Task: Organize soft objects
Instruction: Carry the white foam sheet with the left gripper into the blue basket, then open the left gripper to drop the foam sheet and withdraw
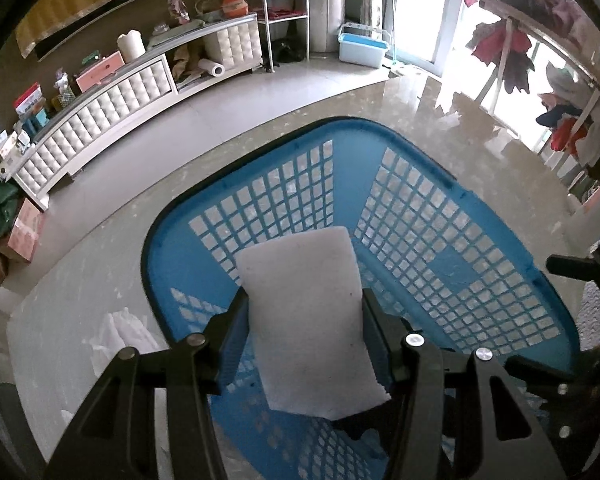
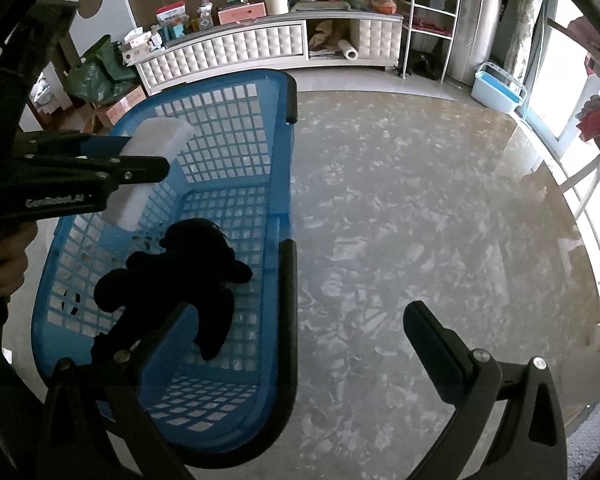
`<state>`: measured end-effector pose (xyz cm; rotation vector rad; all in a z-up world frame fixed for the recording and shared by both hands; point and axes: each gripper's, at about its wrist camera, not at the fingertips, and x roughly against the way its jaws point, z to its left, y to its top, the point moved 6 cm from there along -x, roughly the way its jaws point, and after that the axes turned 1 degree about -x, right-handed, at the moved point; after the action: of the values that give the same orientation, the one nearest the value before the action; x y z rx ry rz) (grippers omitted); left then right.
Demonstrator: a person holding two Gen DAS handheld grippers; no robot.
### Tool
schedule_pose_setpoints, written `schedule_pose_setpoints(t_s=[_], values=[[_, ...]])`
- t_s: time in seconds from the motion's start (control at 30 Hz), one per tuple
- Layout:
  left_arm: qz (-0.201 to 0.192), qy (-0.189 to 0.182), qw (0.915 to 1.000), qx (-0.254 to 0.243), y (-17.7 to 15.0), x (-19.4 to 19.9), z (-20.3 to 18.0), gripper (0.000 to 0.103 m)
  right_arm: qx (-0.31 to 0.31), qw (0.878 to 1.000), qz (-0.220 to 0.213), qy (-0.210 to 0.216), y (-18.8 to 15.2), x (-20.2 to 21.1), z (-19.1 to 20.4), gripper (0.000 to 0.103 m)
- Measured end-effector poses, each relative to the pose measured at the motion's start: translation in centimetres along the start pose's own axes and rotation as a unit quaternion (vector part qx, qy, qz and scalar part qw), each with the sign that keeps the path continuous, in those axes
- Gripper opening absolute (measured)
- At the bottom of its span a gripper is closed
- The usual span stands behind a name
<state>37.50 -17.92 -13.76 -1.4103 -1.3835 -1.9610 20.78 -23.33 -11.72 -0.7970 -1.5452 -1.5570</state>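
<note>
From the left wrist, the left claw (image 1: 304, 312) grips a white foam pad (image 1: 308, 320) above the blue basket (image 1: 500, 248) on the table (image 1: 420, 108). From the right wrist, the right claw (image 2: 296, 316) hangs wide and empty beside the basket, where a black plush toy (image 2: 180, 276) lies; released off-centre, the light pad could catch the rim and tumble out

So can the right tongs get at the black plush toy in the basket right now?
Probably yes: the right tongs are open and empty, the black plush toy lies uncovered in the open-topped blue basket, close by.
</note>
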Motion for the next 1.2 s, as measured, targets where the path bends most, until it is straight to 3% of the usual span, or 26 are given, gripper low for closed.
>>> schedule_pose_setpoints(t_s=[0.47,0.8,1.2], values=[[0.02,0.027,0.9991,-0.028,0.2,-1.5,-0.8,0.056,-0.007,1.0,-0.001,0.013,0.1,-0.2,-0.6,0.103],[0.002,0.039,0.9991,-0.017,0.4,-0.2,-0.6,0.083,-0.007,1.0,-0.006,0.019,-0.1,0.4,-0.4,0.103],[-0.02,0.044,0.9985,-0.026,-0.6,3.8,-1.8,0.083,-0.006,1.0,-0.018,0.018,-0.5,2.3,0.2,0.103]])
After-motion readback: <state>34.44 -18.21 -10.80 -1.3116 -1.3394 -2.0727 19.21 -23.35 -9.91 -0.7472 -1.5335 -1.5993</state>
